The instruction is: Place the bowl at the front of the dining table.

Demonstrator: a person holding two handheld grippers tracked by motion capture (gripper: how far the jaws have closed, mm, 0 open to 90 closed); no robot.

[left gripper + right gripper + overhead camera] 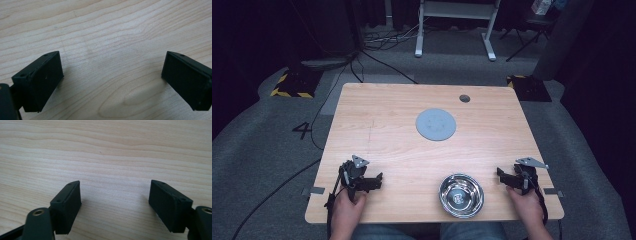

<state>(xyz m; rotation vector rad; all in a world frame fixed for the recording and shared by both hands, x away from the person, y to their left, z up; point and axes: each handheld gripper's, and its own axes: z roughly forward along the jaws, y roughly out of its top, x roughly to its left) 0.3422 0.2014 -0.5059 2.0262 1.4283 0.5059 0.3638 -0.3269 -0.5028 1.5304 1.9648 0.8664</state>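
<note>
A shiny steel bowl sits near the table's front edge, right of centre. A flat grey round disc lies in the middle of the table, farther back. My left gripper rests at the front left, held by a hand, and it is open. In the left gripper view its jaws stand wide apart over bare wood, left gripper. My right gripper rests at the front right, just right of the bowl, open too. The right gripper has nothing between its fingers.
The light wooden table has a small round cable hole at its back right. Grey carpet with cables surrounds it, and a white desk frame stands behind. Bare wood lies between the disc and the front edge.
</note>
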